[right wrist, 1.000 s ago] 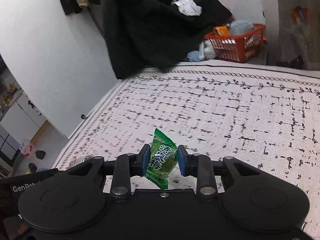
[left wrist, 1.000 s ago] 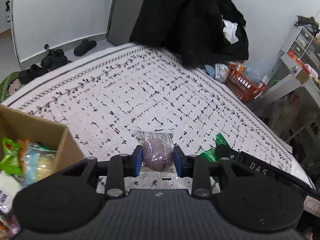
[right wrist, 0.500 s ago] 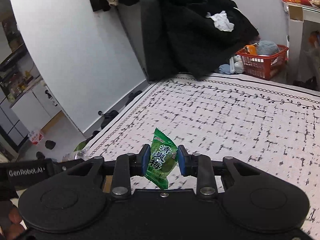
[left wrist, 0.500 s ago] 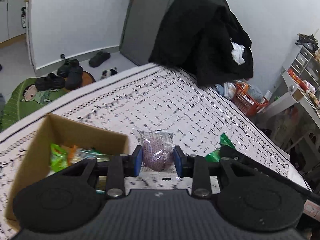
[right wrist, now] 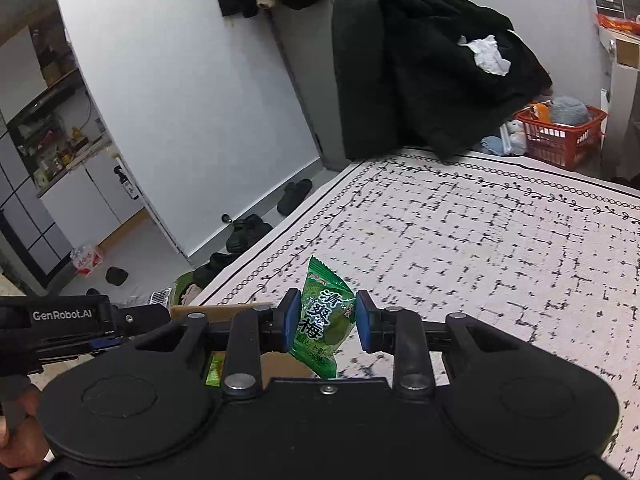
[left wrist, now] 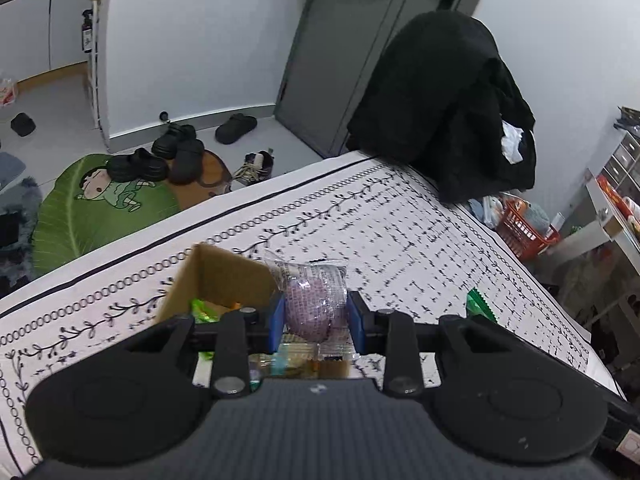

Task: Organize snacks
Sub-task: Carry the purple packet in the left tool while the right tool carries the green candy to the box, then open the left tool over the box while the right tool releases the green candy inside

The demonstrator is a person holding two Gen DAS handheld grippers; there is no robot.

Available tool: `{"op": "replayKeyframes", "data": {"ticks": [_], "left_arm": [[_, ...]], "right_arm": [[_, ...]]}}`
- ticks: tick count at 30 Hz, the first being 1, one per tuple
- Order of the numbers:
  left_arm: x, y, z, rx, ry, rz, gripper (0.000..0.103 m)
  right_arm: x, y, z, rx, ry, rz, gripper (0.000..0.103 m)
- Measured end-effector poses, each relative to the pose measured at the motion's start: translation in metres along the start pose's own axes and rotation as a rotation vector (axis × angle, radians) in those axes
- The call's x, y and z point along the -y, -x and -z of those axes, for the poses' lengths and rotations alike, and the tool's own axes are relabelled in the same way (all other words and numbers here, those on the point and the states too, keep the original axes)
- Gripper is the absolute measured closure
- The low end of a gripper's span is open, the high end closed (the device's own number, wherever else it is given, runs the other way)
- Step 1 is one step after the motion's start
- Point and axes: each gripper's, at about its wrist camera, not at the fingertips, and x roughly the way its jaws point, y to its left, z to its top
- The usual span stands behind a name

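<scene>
We tilt both downward above the cardboard box [left wrist: 224,276]: left gripper [left wrist: 316,322] clamps the purple snack [left wrist: 314,304], right gripper [right wrist: 328,322] the green candy packet [right wrist: 324,320].

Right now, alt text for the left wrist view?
The left gripper holds a clear-wrapped purple snack between its blue fingers, above an open cardboard box that already contains snacks. The box sits on a white, black-patterned cloth. Behind are a black coat, a grey door and shoes on the floor.
</scene>
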Motion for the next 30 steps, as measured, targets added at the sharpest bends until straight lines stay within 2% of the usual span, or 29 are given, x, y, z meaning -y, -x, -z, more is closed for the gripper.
{"op": "replayKeyframes", "data": {"ticks": [7, 12, 19, 24, 26, 28, 30], "left_arm": [[-0.025, 0.001, -0.002, -0.016, 0.034, 0.010, 0.071], [-0.040, -0.006, 0.000, -0.067, 0.064, 0.029, 0.071], [-0.062, -0.004, -0.004, -0.071, 0.095, 0.028, 0.066], [-0.074, 0.000, -0.007, -0.084, 0.095, 0.028, 0.058], [-0.077, 0.001, -0.007, -0.092, 0.095, 0.028, 0.052], [-0.080, 0.004, -0.008, -0.095, 0.093, 0.031, 0.048], [-0.081, 0.007, -0.008, -0.102, 0.087, 0.037, 0.042]], "right_arm": [[-0.028, 0.000, 0.004, 0.001, 0.039, 0.000, 0.074], [-0.046, -0.005, 0.014, -0.021, 0.043, 0.002, 0.074], [-0.069, -0.009, 0.022, -0.045, 0.067, -0.002, 0.074], [-0.079, -0.010, 0.028, -0.075, 0.060, 0.002, 0.073], [-0.083, -0.008, 0.030, -0.072, 0.049, 0.000, 0.069], [-0.084, -0.004, 0.030, -0.066, 0.026, 0.002, 0.056], [-0.084, 0.002, 0.030, -0.064, 0.009, 0.009, 0.054]]}}
